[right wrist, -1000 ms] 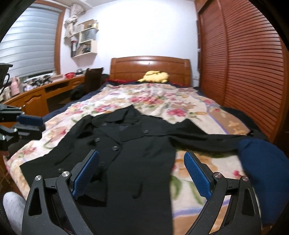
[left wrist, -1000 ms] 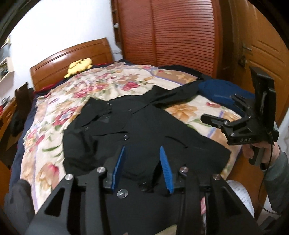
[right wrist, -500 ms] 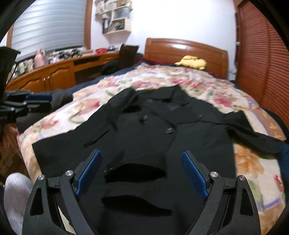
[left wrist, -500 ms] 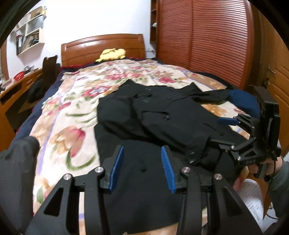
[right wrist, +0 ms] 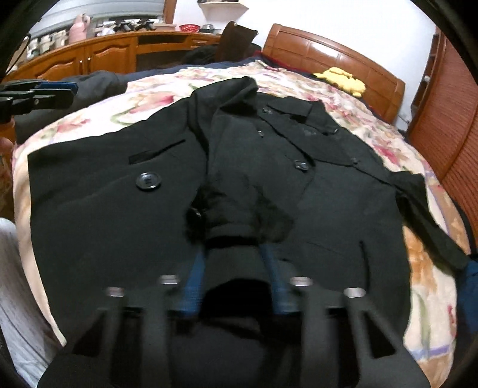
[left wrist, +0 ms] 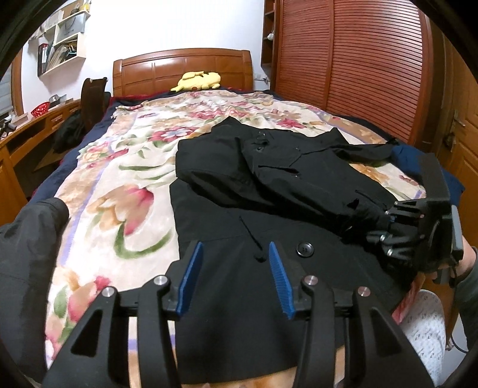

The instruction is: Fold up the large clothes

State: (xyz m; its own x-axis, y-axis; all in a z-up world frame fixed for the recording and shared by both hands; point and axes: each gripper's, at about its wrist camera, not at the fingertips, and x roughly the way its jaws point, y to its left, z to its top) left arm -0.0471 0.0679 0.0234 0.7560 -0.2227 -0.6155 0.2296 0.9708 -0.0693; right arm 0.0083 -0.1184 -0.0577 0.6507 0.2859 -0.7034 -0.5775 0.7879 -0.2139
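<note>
Coat lies lengthwise up the bed, collar at upper frame. Right gripper closing on a bunched sleeve cuff, probably pinched (blurred). Left gripper opening over the hem, empty.

I can read no text anywhere from here. The white bag on the wall shelf, up left of the headboard, carries a dark line of print, but it is too small and blurred for me to make out.
</note>
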